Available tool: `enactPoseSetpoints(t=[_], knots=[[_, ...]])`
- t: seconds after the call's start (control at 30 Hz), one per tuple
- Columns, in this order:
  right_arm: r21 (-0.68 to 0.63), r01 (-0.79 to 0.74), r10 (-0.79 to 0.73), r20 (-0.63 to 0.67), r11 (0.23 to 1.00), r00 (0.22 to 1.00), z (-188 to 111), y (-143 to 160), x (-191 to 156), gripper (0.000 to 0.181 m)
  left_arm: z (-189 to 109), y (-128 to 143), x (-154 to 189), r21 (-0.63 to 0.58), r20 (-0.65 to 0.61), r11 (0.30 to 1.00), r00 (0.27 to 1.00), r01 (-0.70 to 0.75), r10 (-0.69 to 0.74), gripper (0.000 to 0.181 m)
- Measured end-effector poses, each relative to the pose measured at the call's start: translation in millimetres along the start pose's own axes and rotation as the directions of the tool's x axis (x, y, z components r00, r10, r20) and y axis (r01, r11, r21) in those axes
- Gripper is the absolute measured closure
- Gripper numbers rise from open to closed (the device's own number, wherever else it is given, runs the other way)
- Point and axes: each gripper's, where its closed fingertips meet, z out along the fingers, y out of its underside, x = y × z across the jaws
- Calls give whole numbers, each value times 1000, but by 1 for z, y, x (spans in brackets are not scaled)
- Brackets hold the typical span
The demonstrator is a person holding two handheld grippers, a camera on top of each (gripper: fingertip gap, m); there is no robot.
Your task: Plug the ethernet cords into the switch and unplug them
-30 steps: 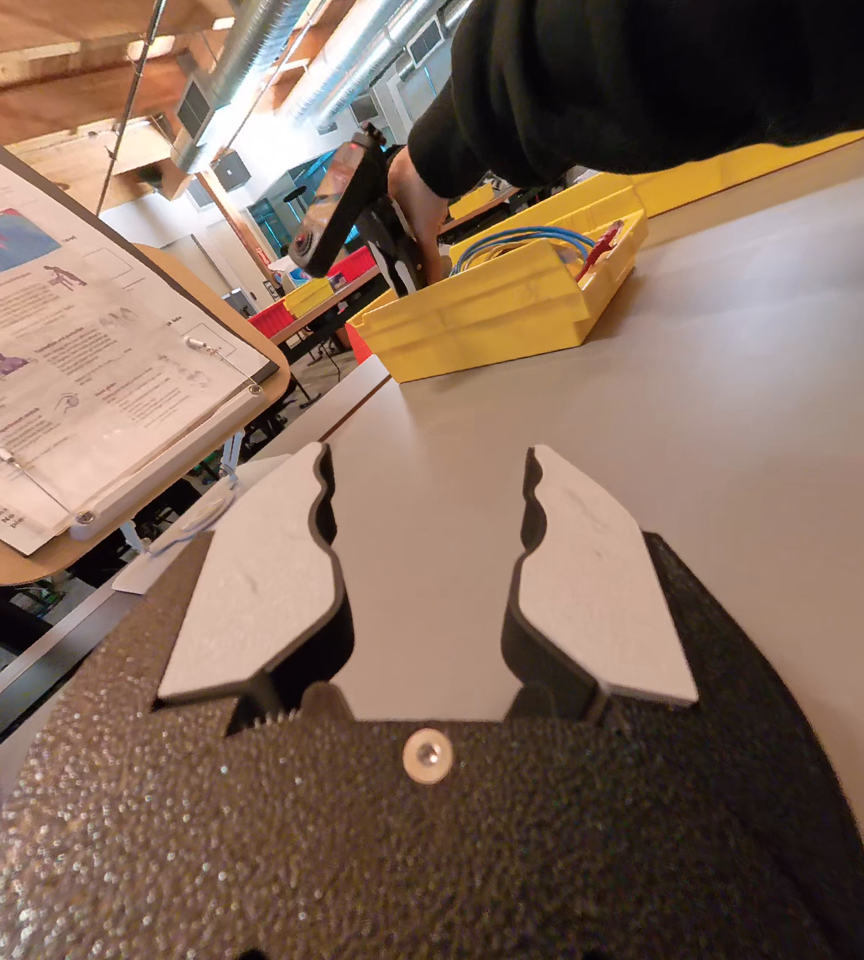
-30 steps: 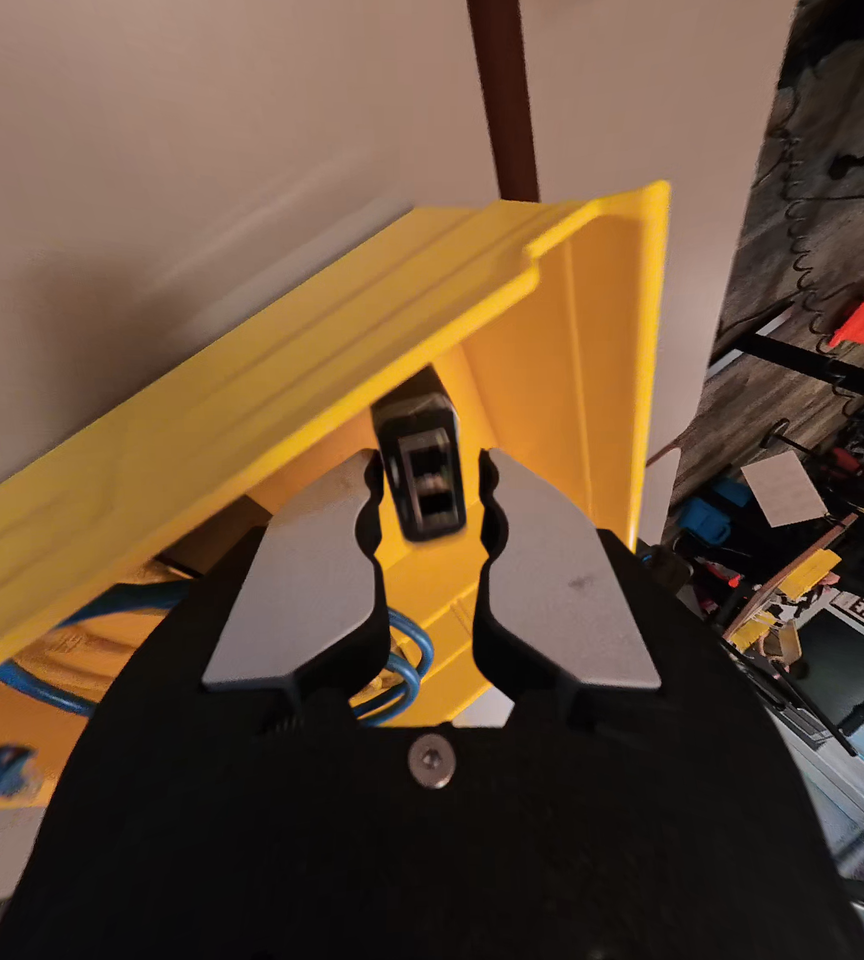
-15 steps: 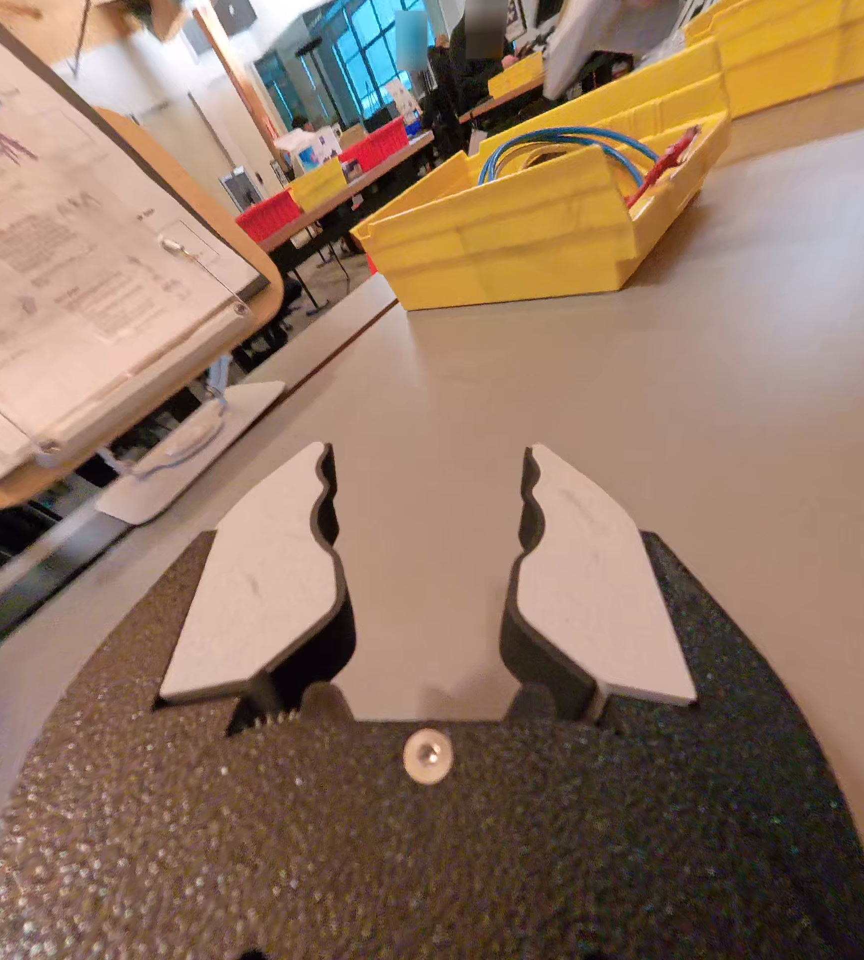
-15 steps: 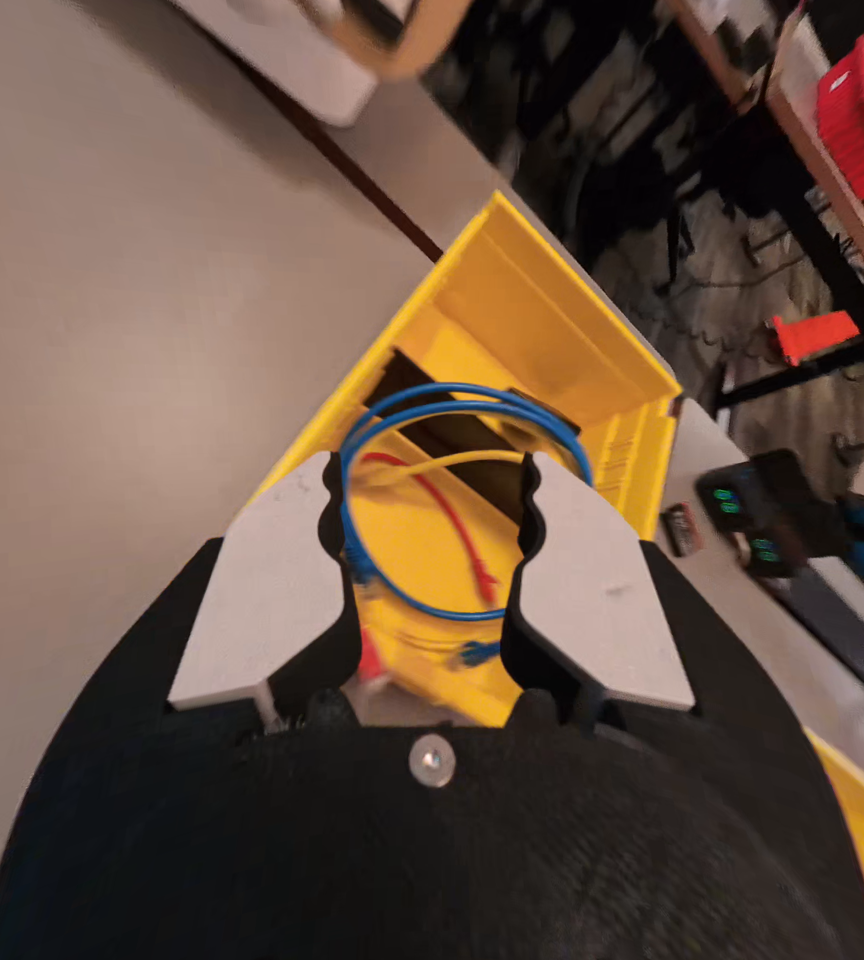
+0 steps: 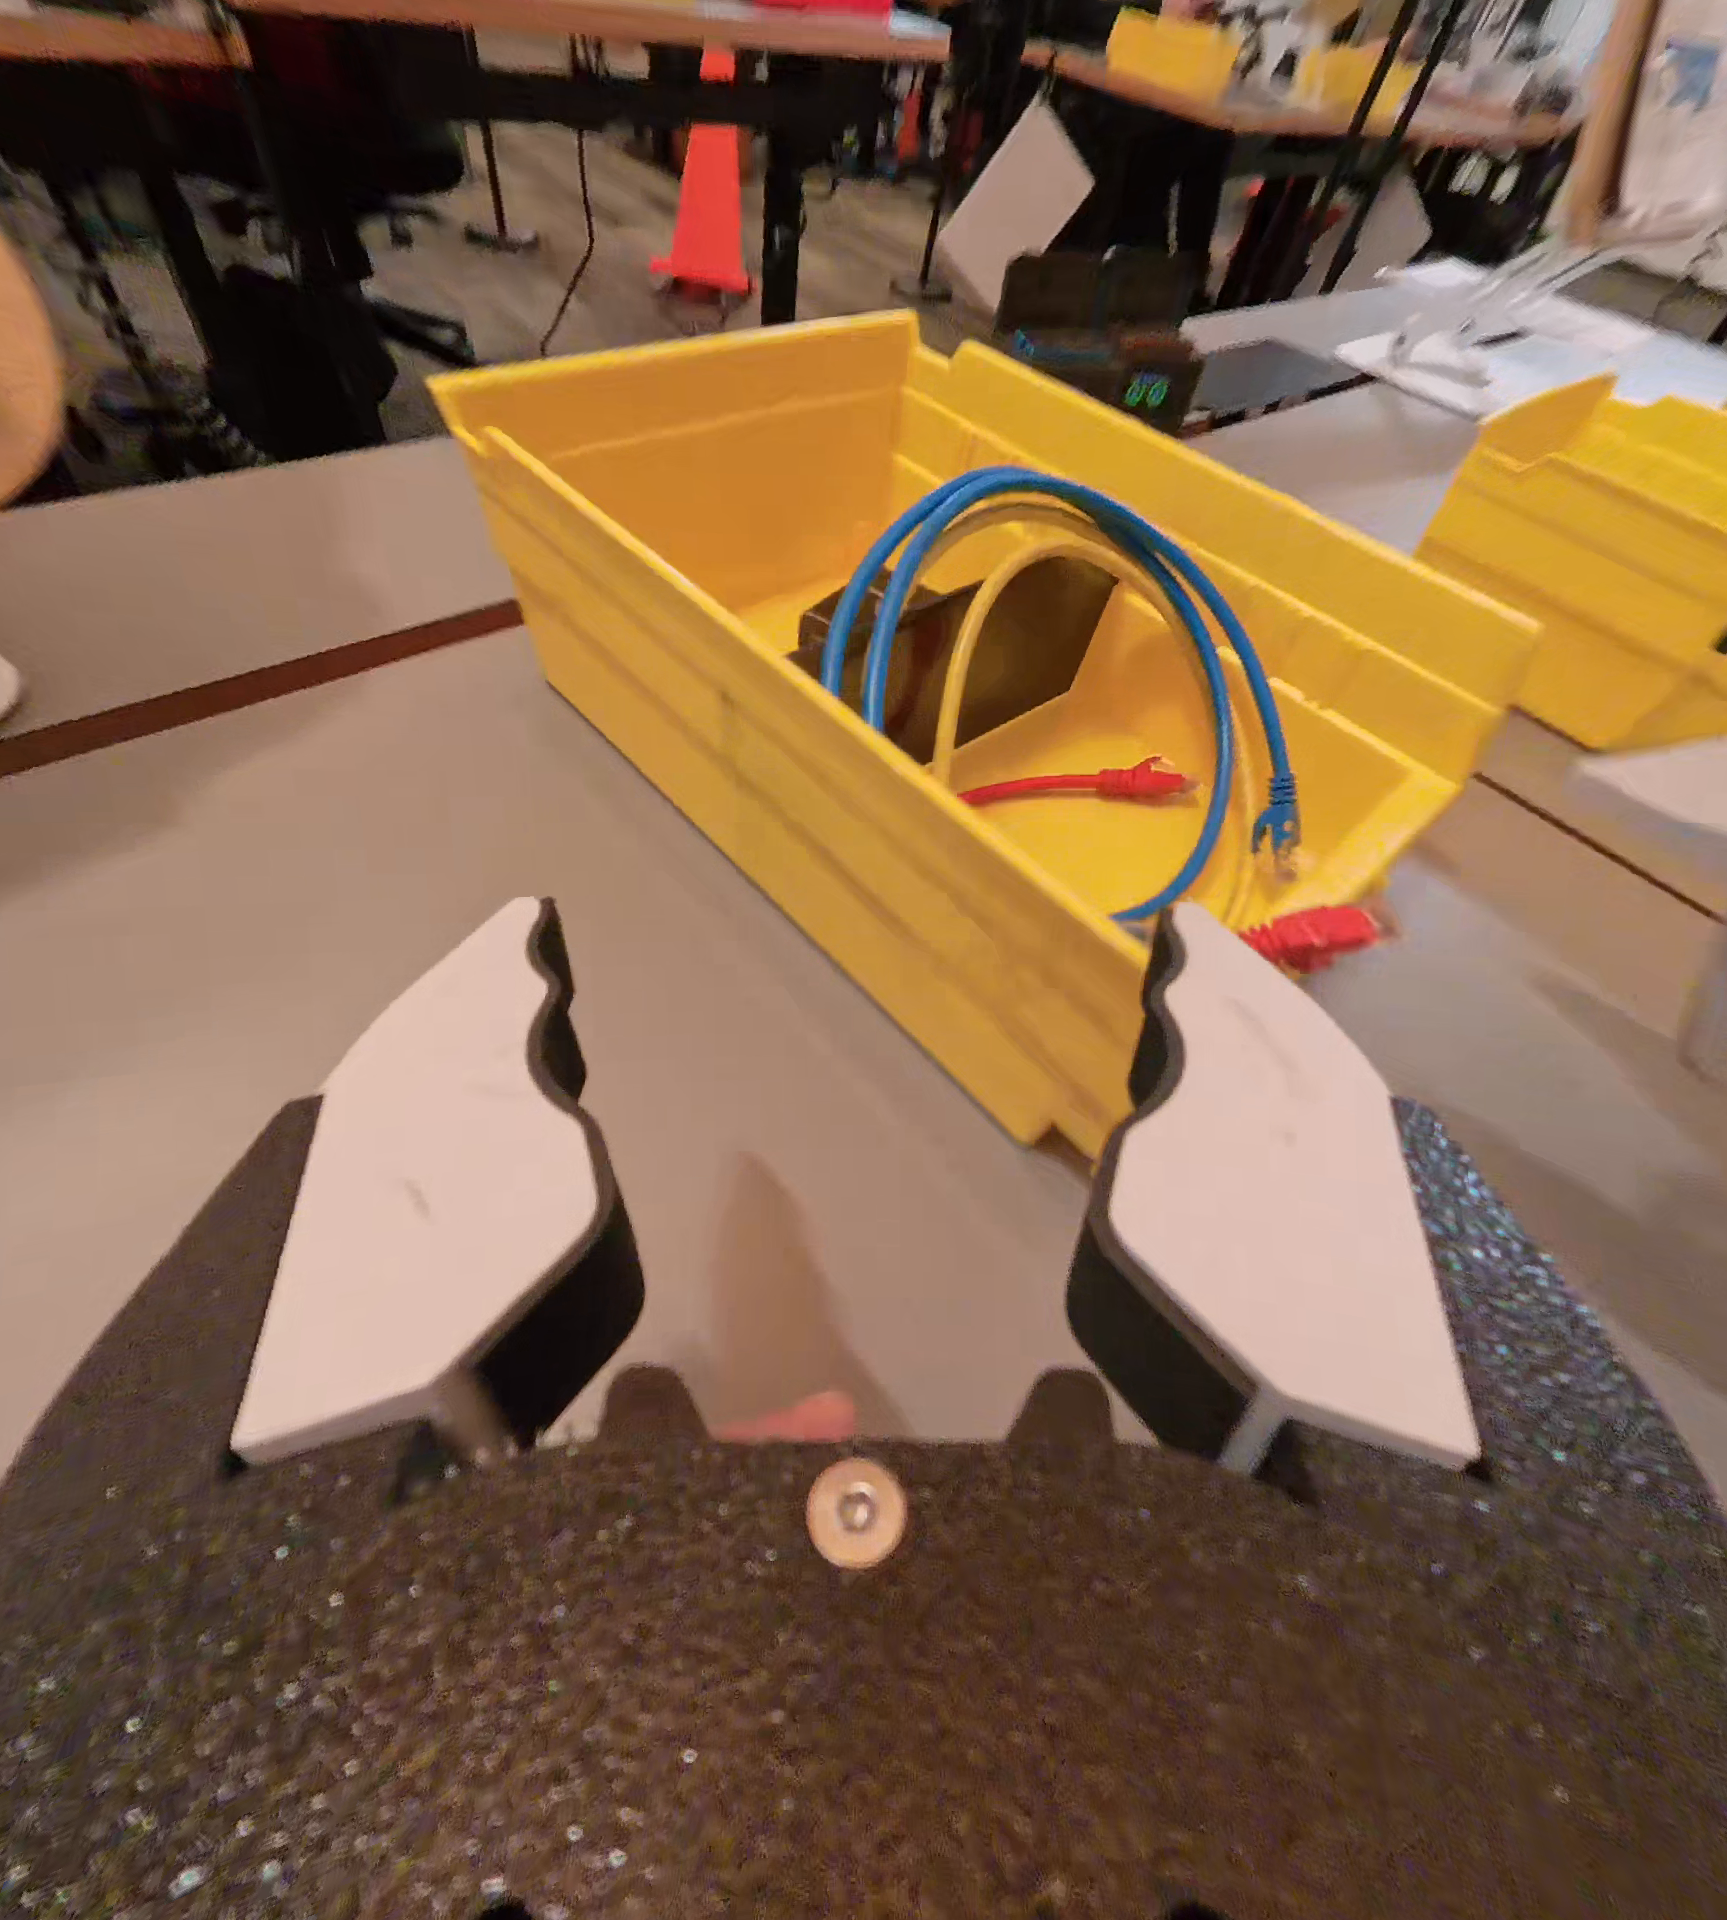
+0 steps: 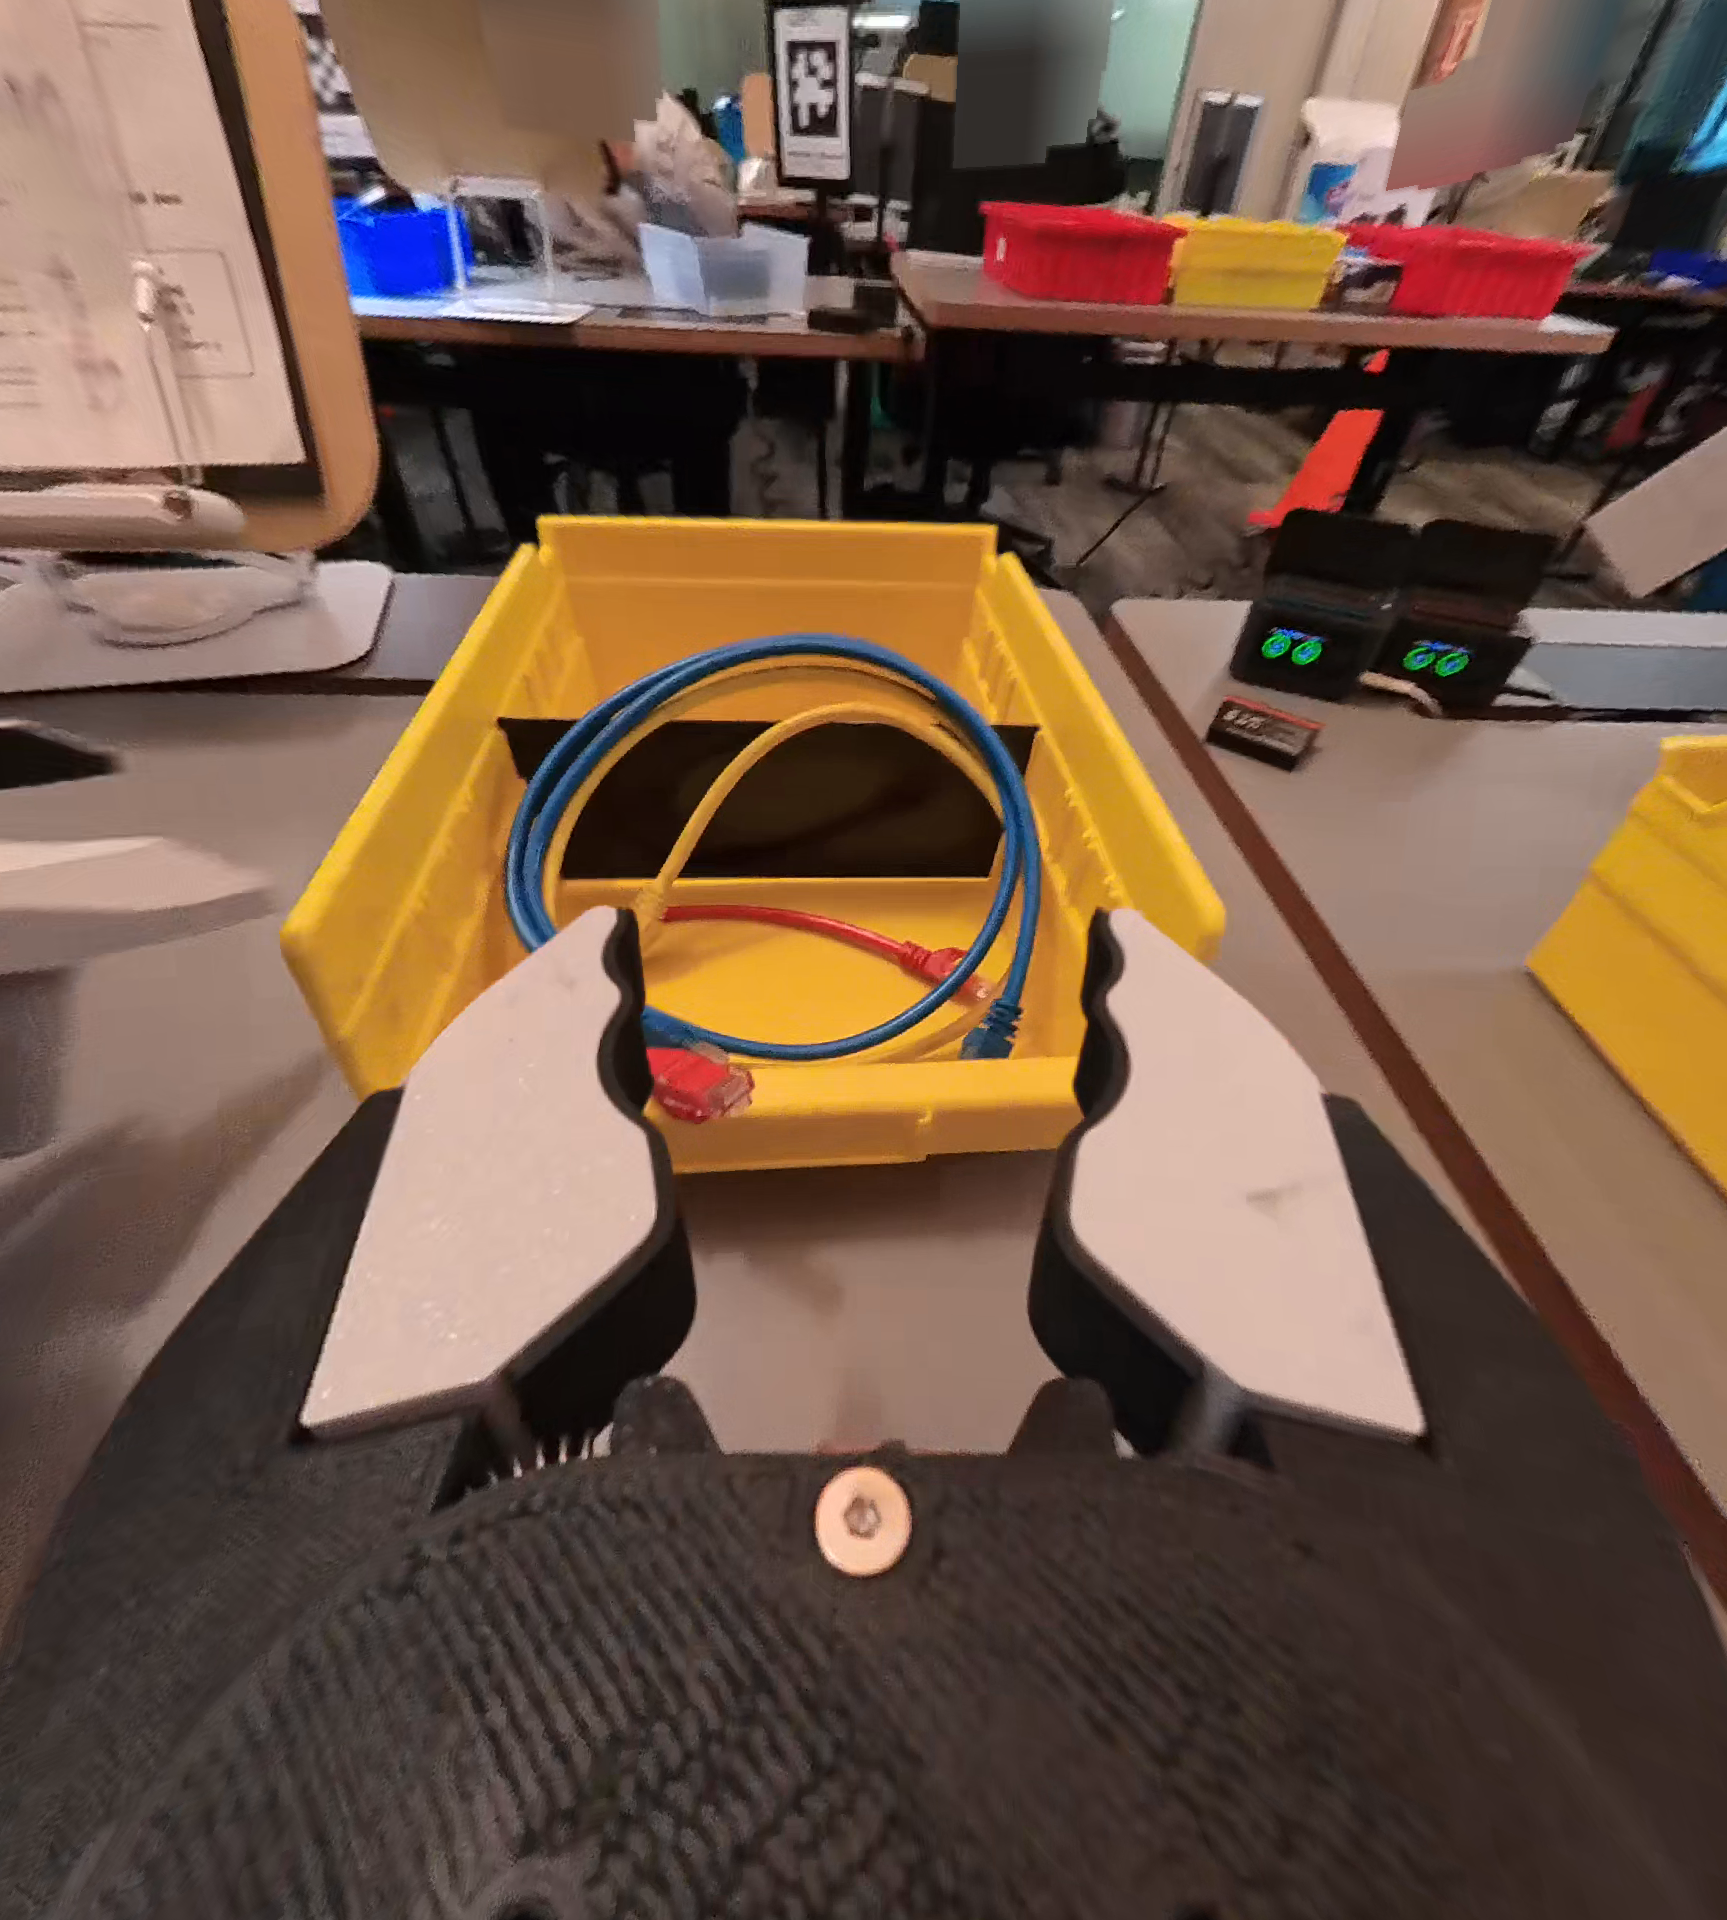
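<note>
Two grippers in view, both empty, jaws wide apart. No brand legible anywhere; writing on the sheet on the tan stand (image 6: 90, 239) is blurred, and a black-and-white fiducial marker card (image 6: 811, 83) stands on a far desk.

Surface: grey table (image 6: 215, 1091) with a dark seam down the right. Room is a busy workshop: more tables, red bins (image 6: 1077, 249), an orange cone (image 5: 708, 197) on the floor, two small black devices with green displays (image 6: 1358, 644) behind the bin, second yellow bin (image 6: 1690, 966) off to the right.

Yellow bin (image 6: 423, 883) holds the cords: blue cord (image 6: 1015, 831) looped wide, yellow cord (image 6: 734, 779) arcing inside it, red cord (image 6: 807, 925) on the floor of the bin, one red plug (image 6: 698, 1081) hanging over the front lip. Black divider (image 6: 817, 800) crosses the bin; switch not clearly visible.

Right gripper (image 6: 857, 997) hovers just in front of the bin, touching nothing. Left gripper (image 5: 854, 977) sits beside the bin's long side, also clear of it.
</note>
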Motion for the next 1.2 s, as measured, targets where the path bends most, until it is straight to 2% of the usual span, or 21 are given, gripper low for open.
enactPoseSetpoints(t=[0.1, 0.17, 0.23, 0.33, 0.4, 0.47, 0.6, 0.67, 0.73, 0.8, 0.9, 0.97, 1.03, 1.1, 1.2], knots=[[-87, 18, -14, 46, 996, 999, 7, 22, -4, 100, 38, 11, 11, -100, 10, 994, 999, 49, -48, 77], [-123, 51, -45, 57, 991, 997, 9, 31, -5, 100, 53, 14, 19, -130, -9, 988, 997, 81, -83, 83], [-116, 72, -65, 66, 991, 996, 11, 31, -9, 101, 60, 10, 24, -116, -18, 991, 997, 72, -75, 116], [-96, 78, -69, 94, 992, 993, 11, 27, -15, 101, 63, 6, 10, -118, 106, 993, 994, -11, 23, 134], [-80, 60, -51, 104, 995, 993, 10, 23, -17, 102, 59, 5, -8, -129, 183, 990, 980, -54, 77, 151], [-72, 45, -36, 123, 996, 992, 8, 19, -19, 102, 47, 5, -34, -138, 240, 983, 959, -120, 150, 172], [-23, 70, -67, 111, 997, 992, -7, -1, -13, 103, 4, 18, -64, -125, 122, 984, 982, -127, 142, 175], [5, 93, -93, 113, 996, 989, -14, -12, -15, 102, -31, 29, -80, -122, 91, 978, 979, -168, 180, 175], [25, 125, -128, 183, 992, 975, -20, -20, -32, 101, -73, 42, -97, -129, 100, 970, 971, -204, 218, 175], [55, 146, -155, 284, 988, 946, -26, -30, -65, 99, -117, 56, -116, -125, 115, 973, 971, -194, 208, 175], [136, 109, -163, 504, 985, 848, -42, -52, -143, 99, -181, 77, -143, -104, 153, 985, 976, -140, 155, 175], [189, 29, -153, 686, 982, 711, -57, -77, -211, 108, -218, 88, -159, -79, 197, 992, 974, -95, 109, 175], [167, -33, -123, 831, 985, 543, -62, -104, -284, 114, -249, 98, -172, -61, 257, 996, 963, -69, 83, 176], [91, -29, -71, 909, 995, 410, -51, -131, -358, 103, -272, 105, -182, -55, 312, 997, 947, -54, 69, 175], [-37, 82, 10, 950, 996, 311, -11, -151, -470, 84, -300, 111, -195, -23, 408, 998, 911, -56, 60, 177]])
